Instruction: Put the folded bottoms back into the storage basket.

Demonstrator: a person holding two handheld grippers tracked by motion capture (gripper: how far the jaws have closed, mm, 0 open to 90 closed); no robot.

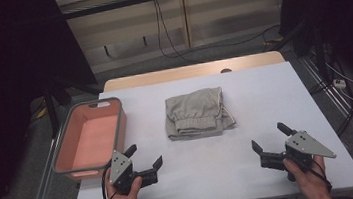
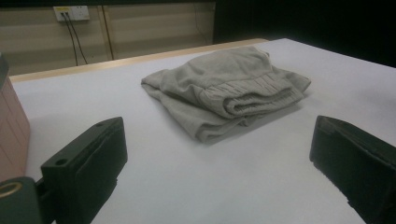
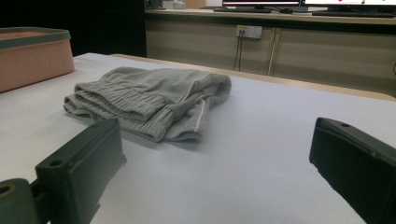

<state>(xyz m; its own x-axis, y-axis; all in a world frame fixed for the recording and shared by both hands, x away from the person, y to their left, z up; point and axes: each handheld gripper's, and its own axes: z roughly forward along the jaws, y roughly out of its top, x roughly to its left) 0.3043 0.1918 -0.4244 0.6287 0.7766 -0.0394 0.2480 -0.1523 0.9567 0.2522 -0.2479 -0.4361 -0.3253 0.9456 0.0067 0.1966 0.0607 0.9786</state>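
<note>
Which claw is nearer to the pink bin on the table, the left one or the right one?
Left. The left claw sits just beside the near right corner of the pink bin, jaws open. The right claw is far across the table, beyond the folded grey garment.

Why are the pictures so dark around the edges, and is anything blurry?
In the high view, the light falls on the white table while the room around it stays black. In the left gripper view, the folded grey garment is fairly sharp and casts a soft shadow, but the near black tool looks blurry. In the right gripper view, a monitor glares bright at the top.
</note>
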